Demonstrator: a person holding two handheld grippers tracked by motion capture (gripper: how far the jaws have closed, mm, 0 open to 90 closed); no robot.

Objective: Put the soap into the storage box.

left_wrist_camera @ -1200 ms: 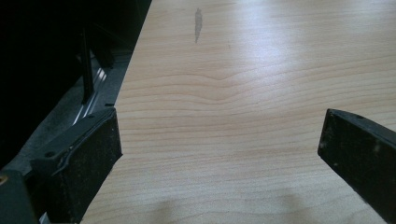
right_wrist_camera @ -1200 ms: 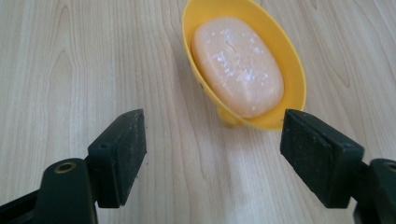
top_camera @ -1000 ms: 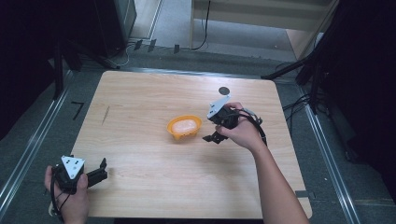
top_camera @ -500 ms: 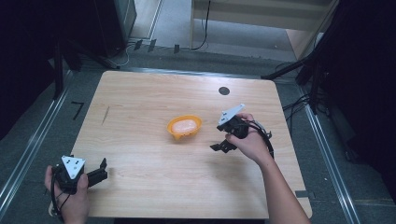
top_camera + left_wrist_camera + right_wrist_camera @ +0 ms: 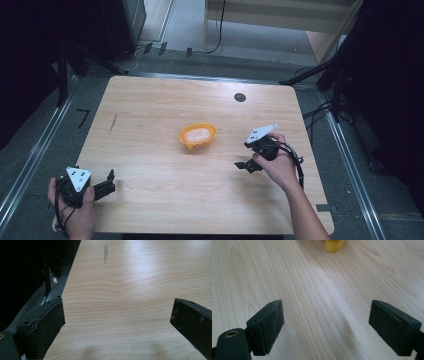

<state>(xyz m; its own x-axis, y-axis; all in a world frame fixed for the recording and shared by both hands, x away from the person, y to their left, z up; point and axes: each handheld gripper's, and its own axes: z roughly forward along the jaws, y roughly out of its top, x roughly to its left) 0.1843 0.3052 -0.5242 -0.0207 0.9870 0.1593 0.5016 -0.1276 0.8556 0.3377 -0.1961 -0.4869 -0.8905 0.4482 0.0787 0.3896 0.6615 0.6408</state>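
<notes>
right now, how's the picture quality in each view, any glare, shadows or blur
High view: the table is evenly lit and sharp, the surroundings very dark. Left gripper view: bright glare washes out the wood at the upper right, and soft shadows lie along the bottom edge. Right gripper view: a pale sheen runs down the grain, and the orange bowl at the top edge is blurred.

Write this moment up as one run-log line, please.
left gripper: open, empty, near-left table corner | right gripper: open, empty, right of orange bowl | bowl: mid-table, untouched
</notes>
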